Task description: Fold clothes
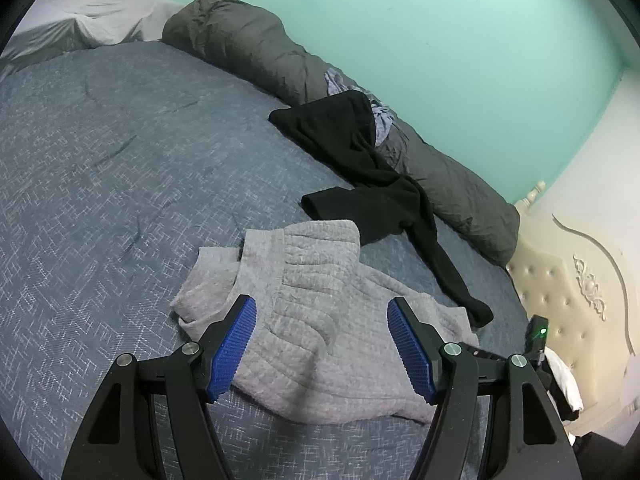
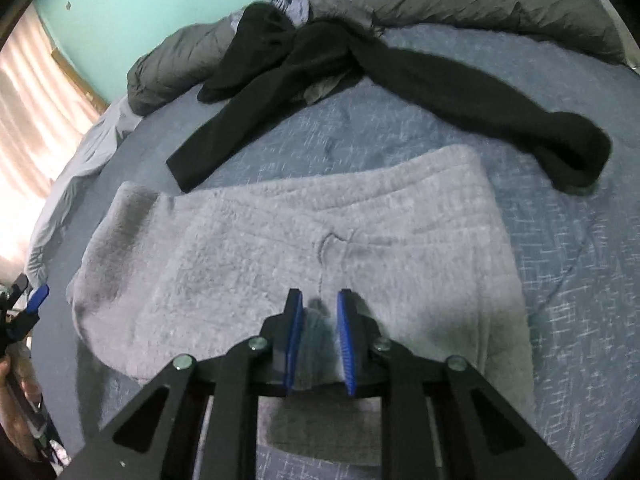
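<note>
Your left gripper (image 1: 322, 312) hangs over the near part of the grey garment (image 1: 316, 312), its blue pads (image 1: 234, 348) spread wide with the knit showing between them; no pad presses on the cloth in that view.

Your right gripper (image 2: 319, 304) points down onto the same grey garment (image 2: 288, 236), its pads (image 2: 346, 344) drawn close together with a narrow gap left. A dark hump of grey cloth sits in that gap, and the frame is blurred there, so it may be a pinched fold, but you cannot tell whether the pads truly bite on it.

The grey garment lies on the blue bedcover (image 1: 112, 168), roughly in the middle of the bed, partly folded over itself with ribbed lines across its upper layer. In the left view one edge is turned back towards the gripper.

Just beyond it lies the black garment (image 2: 360, 72), crumpled, with two long limbs reaching out: one ends close to the grey garment's far left corner, the other curls round past its far right corner. Its bunched upper part rests against a rolled dark grey duvet (image 1: 256, 56) that runs along the teal wall (image 1: 440, 40). A bit of pale blue cloth (image 1: 340, 84) peeks out between the duvet and the black garment.

A cream tufted headboard (image 1: 560, 292) stands at the right edge of the left view.
</note>
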Demonstrator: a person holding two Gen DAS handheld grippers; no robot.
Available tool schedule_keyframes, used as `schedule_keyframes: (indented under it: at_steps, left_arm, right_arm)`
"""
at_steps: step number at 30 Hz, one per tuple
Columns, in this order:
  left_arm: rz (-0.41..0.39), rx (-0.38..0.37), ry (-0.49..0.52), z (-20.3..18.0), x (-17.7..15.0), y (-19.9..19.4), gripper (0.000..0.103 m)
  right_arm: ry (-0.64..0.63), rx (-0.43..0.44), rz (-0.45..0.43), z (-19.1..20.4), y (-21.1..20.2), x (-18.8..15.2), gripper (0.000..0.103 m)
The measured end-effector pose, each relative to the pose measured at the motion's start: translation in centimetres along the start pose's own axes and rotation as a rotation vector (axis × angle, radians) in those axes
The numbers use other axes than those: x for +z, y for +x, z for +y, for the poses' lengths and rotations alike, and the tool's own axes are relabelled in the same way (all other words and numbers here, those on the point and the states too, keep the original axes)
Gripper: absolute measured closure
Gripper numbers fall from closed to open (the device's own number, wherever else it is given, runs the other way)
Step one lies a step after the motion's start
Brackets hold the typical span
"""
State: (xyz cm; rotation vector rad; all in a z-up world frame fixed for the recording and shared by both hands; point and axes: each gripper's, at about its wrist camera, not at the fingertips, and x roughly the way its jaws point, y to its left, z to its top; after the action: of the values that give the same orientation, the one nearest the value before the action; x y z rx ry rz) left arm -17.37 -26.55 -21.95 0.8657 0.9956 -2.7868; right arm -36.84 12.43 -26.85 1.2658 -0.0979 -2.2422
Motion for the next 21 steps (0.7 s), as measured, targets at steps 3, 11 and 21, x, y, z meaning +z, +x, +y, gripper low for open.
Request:
schedule_keyframes:
  at_steps: [3,11,21]
  left_arm:
    - [0.002,0.003,-0.008,0.1,0.0,0.1,0.031]
    - [0.037,0.068,-0.067,1.8,-0.9,0.6,0.022]
    - [0.142,0.066,-0.225,4.9,-3.4,3.4,0.017]
  right_arm:
    - [0.005,0.004,-0.058,0.5,-1.5,0.1,0.086]
    - [0.036,0.028,-0.053,-0.2,-1.8,-1.2,0.086]
    - [0.09,0.108,-0.136,-1.7,-8.0,-5.3,0.086]
